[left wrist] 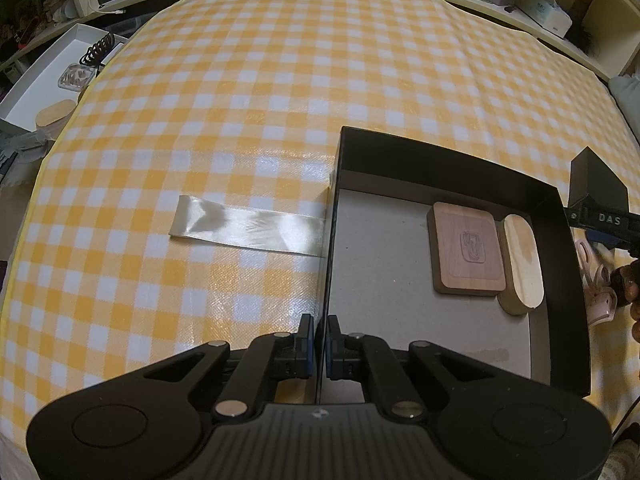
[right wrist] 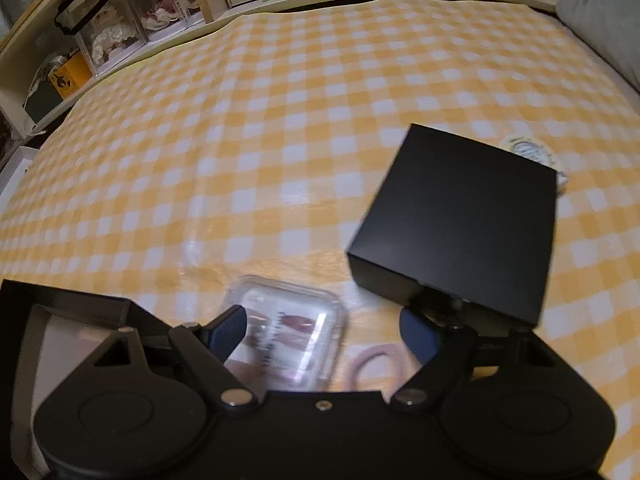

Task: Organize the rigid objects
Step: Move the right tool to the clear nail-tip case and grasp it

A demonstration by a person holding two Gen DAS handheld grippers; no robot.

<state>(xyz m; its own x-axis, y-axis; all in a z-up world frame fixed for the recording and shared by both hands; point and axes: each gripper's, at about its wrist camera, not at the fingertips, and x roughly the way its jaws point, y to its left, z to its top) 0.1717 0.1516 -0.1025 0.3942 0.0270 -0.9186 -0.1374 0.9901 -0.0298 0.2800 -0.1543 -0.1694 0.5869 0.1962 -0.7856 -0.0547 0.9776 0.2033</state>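
An open black box (left wrist: 560,264) with a grey floor lies on the yellow checked cloth. In it lie a square wooden coaster (left wrist: 466,252) and an oval wooden piece (left wrist: 522,264), side by side at its right wall. My left gripper (left wrist: 319,344) is shut on the box's left wall near the front. My right gripper (right wrist: 322,330) is open above a clear plastic case (right wrist: 292,340), with its fingers on either side of it. A black lid (right wrist: 460,224) lies right of the case, and pink scissors handles (right wrist: 372,364) lie just below.
A cream ribbon (left wrist: 248,226) trails left from the box. A tape roll (right wrist: 532,152) peeks out behind the lid. A white tray (left wrist: 44,80) with small items stands off the cloth's left edge. Shelves with boxes line the far side.
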